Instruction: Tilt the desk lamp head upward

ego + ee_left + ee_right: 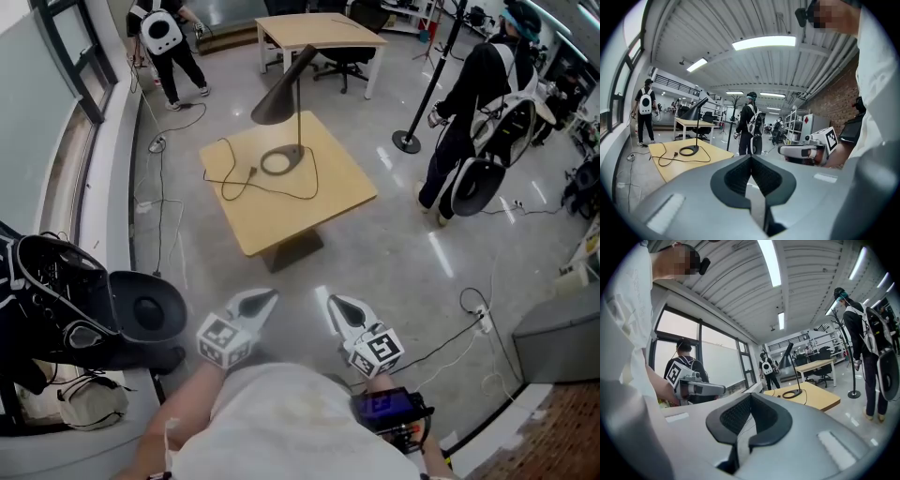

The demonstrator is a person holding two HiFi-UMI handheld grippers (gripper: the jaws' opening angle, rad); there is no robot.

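Note:
A black desk lamp stands on a low wooden table (347, 187) ahead of me. Its cone head (275, 99) tilts downward on a thin stem above a ring base (280, 161), and its cord loops across the tabletop. Both grippers are held close to my body, well short of the table. The left gripper (264, 300) is shut with nothing in it, and so is the right gripper (337, 306). The left gripper view shows its closed jaws (751, 164) with the lamp (697, 112) far off. In the right gripper view the closed jaws (749, 401) point toward the lamp (789, 355).
A person with a white backpack (167, 37) stands at the far left. Another person (473, 112) stands right of the table beside a pole stand (419, 103). A second desk (319, 33) is behind. Black bags (75, 309) lie at my left, and cables (469, 328) cross the floor.

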